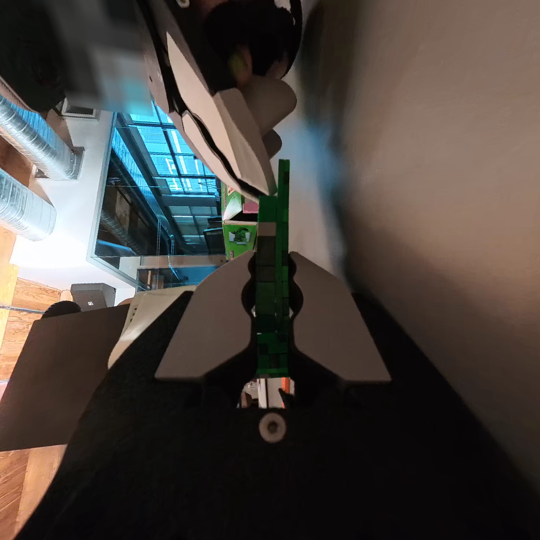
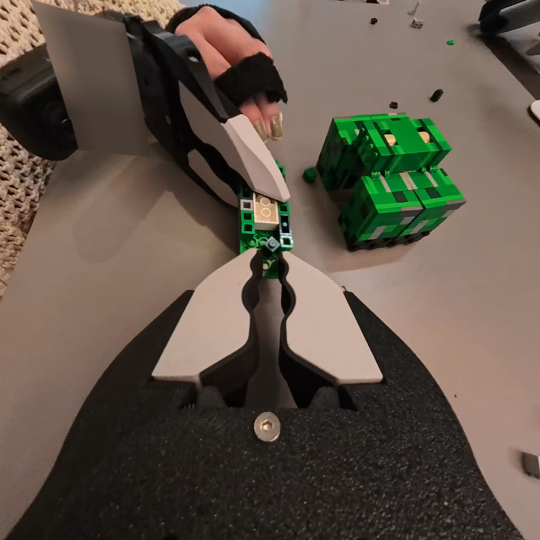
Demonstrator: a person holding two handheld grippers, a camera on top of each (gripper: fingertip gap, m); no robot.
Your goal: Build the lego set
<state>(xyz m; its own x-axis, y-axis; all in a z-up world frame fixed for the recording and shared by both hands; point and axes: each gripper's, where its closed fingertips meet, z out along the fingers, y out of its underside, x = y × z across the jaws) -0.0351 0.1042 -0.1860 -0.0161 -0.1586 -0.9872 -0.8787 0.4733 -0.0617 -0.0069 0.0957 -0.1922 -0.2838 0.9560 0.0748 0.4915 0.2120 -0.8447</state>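
My left gripper [image 1: 271,257] is shut on a flat green lego panel [image 1: 276,292] and holds it edge-on. In the right wrist view the same panel [image 2: 248,222] lies under the left gripper's grey finger [image 2: 257,163], with a white two-stud brick [image 2: 266,211] on it. My right gripper [image 2: 268,254] is nearly closed on a small dark grey piece [image 2: 272,244] at its tips, against the panel's studded face. In the left wrist view the right gripper [image 1: 270,190] comes from above and touches the panel's upper part.
A large built green lego block figure [image 2: 391,181] stands right of the panel on the grey table [image 2: 117,233]. Loose small pieces [image 2: 309,175] lie around it and farther back [image 2: 436,95]. A knitted cloth [image 2: 17,204] lies at the left. A gloved hand [image 2: 233,58] holds the left gripper.
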